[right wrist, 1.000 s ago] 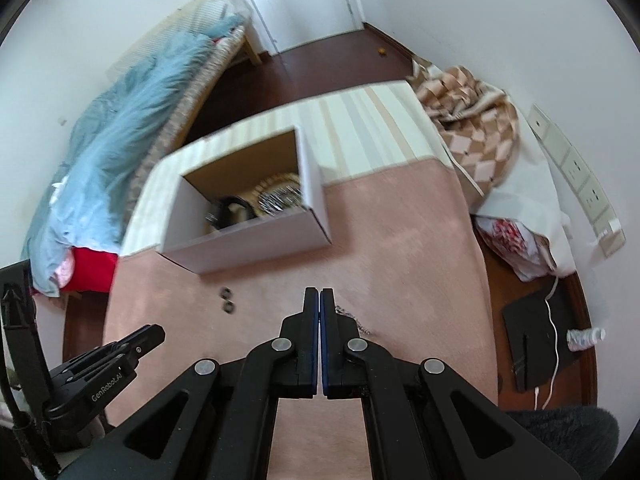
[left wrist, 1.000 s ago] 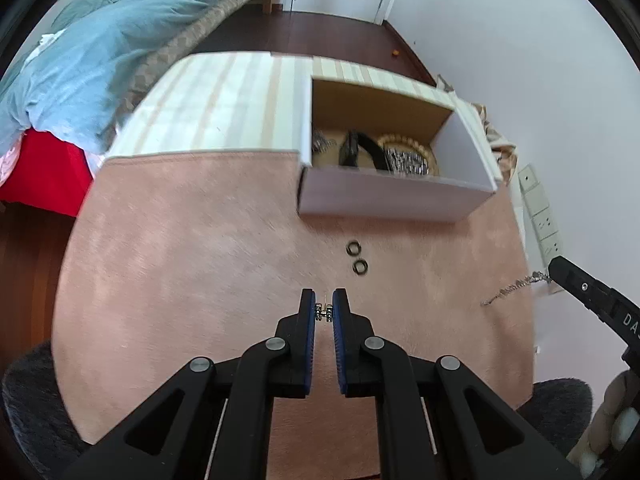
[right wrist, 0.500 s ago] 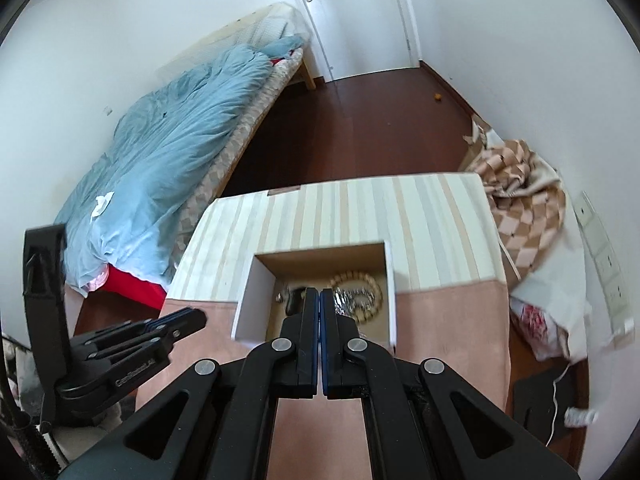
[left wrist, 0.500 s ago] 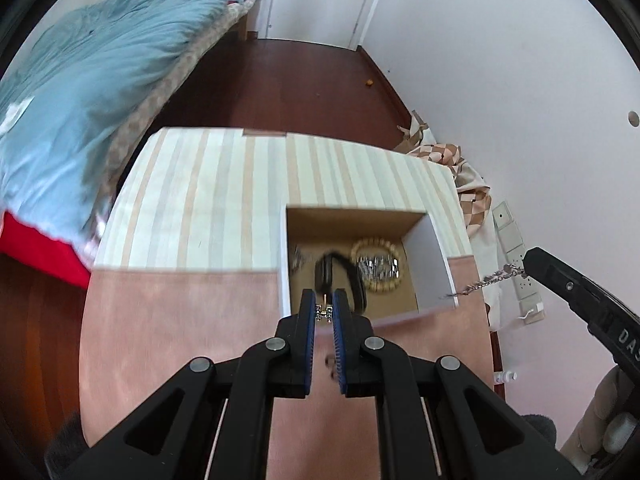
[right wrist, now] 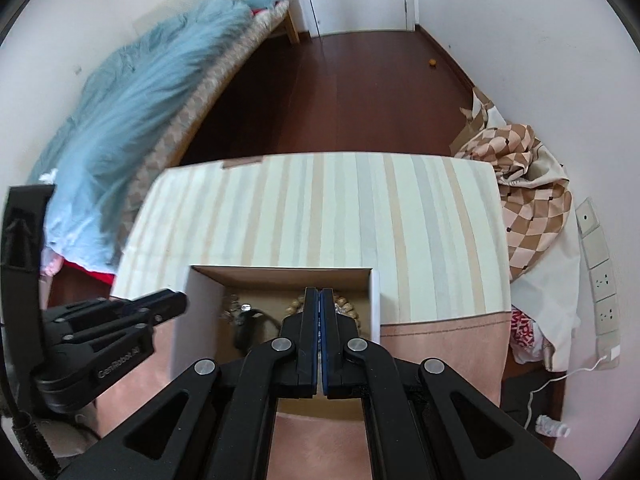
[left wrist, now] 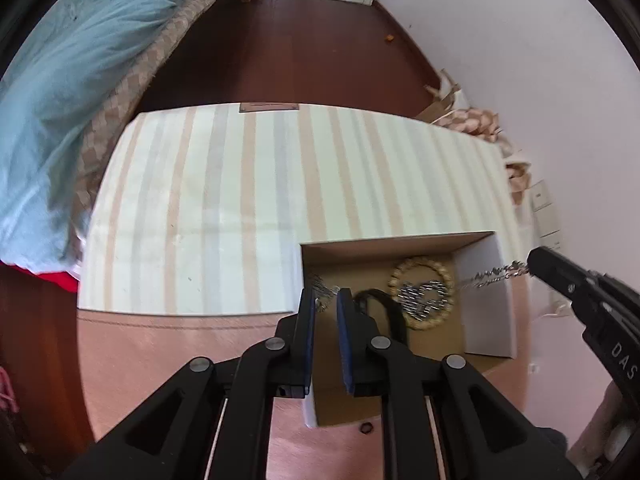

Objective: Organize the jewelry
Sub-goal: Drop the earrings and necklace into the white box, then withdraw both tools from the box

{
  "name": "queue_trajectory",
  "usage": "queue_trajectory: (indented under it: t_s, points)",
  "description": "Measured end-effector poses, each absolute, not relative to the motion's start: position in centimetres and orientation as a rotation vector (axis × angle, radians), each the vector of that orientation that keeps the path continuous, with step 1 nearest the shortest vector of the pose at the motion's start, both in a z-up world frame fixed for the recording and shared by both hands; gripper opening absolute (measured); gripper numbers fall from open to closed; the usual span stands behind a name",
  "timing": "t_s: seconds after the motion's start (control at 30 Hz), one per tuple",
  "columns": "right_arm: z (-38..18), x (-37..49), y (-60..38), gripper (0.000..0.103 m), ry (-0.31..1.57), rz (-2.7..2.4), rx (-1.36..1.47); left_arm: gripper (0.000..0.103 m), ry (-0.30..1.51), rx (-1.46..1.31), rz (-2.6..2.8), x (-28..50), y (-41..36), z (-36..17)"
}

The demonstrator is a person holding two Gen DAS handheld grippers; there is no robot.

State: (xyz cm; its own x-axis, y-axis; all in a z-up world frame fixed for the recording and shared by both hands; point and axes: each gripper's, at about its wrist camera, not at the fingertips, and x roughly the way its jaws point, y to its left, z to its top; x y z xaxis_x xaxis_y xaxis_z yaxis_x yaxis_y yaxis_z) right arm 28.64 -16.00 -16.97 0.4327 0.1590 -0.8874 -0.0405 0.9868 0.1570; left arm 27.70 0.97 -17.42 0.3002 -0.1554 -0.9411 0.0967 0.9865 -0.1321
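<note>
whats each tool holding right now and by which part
The right tool pinches a silver chain by one end over the box. The left tool is open, holding nothing.

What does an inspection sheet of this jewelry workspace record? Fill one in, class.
Surface: pink cloth in front, striped cloth behind.
Job's things: open box holds a bead bracelet and a black band; silver chain hangs over it.
Clutter: small dark bit beside box.
Grippers: left gripper open above box; right gripper shut on chain.
Cables: white cable on floor.
Surroundings: bed with blue blanket, checked cloth, wall sockets.
</note>
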Motion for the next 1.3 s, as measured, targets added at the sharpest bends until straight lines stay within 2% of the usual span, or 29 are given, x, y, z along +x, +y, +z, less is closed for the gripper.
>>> queue_trajectory:
  t_s: [0.03, 0.07, 0.1, 0.17, 0.2, 0.27, 0.33, 0.37, 0.4, 0.5, 0.57, 0.6, 0.63, 0.8, 1.07, 1.3]
  points:
    - [-17.4, 29.2, -16.0, 0.001, 1.134, 0.122, 0.106, 0.016, 1.254, -0.04, -0.153, 28.0, 0.8, -17.4]
    - [-17.7, 29.5, -16.0, 0.001, 1.146, 0.121, 0.097, 0.03, 1.251, -0.025, -0.14, 28.2, 0.7, -17.4]
    - [-17.9, 29.9, -16.0, 0.001, 1.159, 0.106, 0.085, 0.051, 1.245, -0.023, -0.134, 28.2, 0.7, -17.2]
    - [-18.3, 30.3, -16.2, 0.001, 1.175, 0.086, 0.072, 0.073, 1.222, -0.03, -0.11, 28.2, 1.1, -16.7]
    - [-18.4, 30.4, -16.4, 0.002, 1.18, 0.074, 0.07, 0.074, 1.211, -0.036, -0.103, 28.3, 1.4, -16.5]
    - [-18.6, 30.5, -16.8, 0.013, 1.198, 0.062, 0.077, 0.075, 1.2, -0.029, -0.08, 28.4, 1.9, -16.2]
    - [-18.6, 30.3, -17.4, 0.044, 1.197, 0.058, 0.095, 0.084, 1.195, -0.006, -0.053, 28.4, 2.3, -16.1]
    - [-18.6, 30.1, -17.5, 0.049, 1.196, 0.056, 0.1, 0.092, 1.188, 0.004, -0.041, 28.2, 2.4, -16.1]
    - [-18.5, 29.8, -17.7, 0.054, 1.192, 0.058, 0.109, 0.094, 1.178, 0.011, -0.029, 27.9, 2.7, -16.0]
    - [-18.4, 28.9, -17.9, 0.059, 1.19, 0.047, 0.105, 0.094, 1.152, 0.022, 0.001, 26.9, 3.2, -15.9]
    - [-18.5, 28.1, -17.8, 0.074, 1.188, 0.039, 0.085, 0.099, 1.134, 0.032, 0.02, 26.3, 3.4, -15.8]
    - [-18.6, 27.7, -17.6, 0.086, 1.187, 0.033, 0.071, 0.1, 1.126, 0.039, 0.031, 26.0, 3.4, -15.8]
    - [-18.8, 27.2, -17.4, 0.092, 1.185, 0.03, 0.053, 0.101, 1.117, 0.051, 0.047, 25.5, 3.3, -15.8]
    - [-19.8, 25.2, -16.0, 0.099, 1.201, 0.026, -0.006, 0.101, 1.114, 0.051, 0.056, 23.7, 3.3, -16.1]
    - [-19.1, 22.7, -15.0, 0.1, 1.171, 0.014, -0.017, 0.101, 1.12, 0.029, 0.037, 21.2, 3.1, -15.5]
    - [-16.2, 20.5, -14.9, 0.1, 1.111, 0.003, -0.004, 0.101, 1.051, 0.015, 0.051, 18.5, 3.3, -12.4]
